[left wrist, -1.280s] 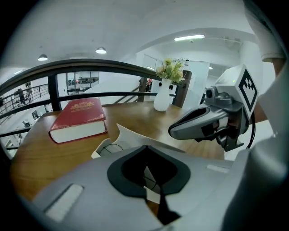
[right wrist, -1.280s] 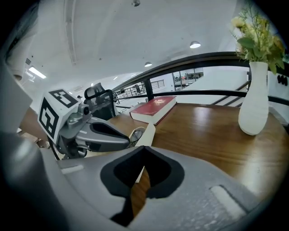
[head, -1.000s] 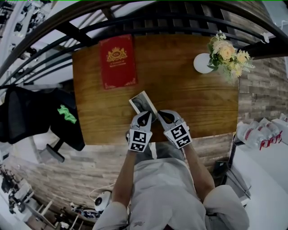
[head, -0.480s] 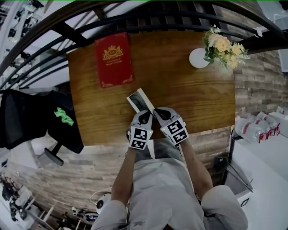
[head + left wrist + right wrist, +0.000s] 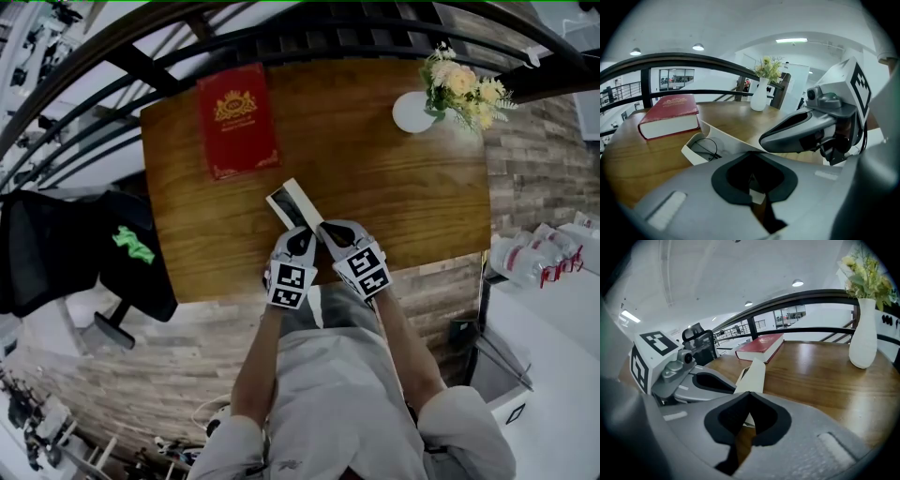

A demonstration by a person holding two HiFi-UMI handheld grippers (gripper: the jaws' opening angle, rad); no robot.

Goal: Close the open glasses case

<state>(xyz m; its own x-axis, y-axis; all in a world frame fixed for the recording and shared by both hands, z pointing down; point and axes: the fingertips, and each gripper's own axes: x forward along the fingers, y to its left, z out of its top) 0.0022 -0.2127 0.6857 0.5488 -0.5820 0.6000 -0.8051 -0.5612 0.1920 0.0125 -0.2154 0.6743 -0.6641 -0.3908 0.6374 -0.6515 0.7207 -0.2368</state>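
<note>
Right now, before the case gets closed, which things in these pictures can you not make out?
- Glasses: the left gripper view shows only a thin dark frame; the left gripper covers the rest.
- Near end of the glasses case: behind the fingers in both gripper views, tiny in the head view; whether the right gripper pinches it is unclear.
- Red book: its gold print is too small to read in any view.

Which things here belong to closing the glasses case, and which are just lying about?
In the job: glasses case, open; glasses inside it; left gripper and right gripper at its near end.

Lying about: red book, white vase, flowers, all on the same table.
</note>
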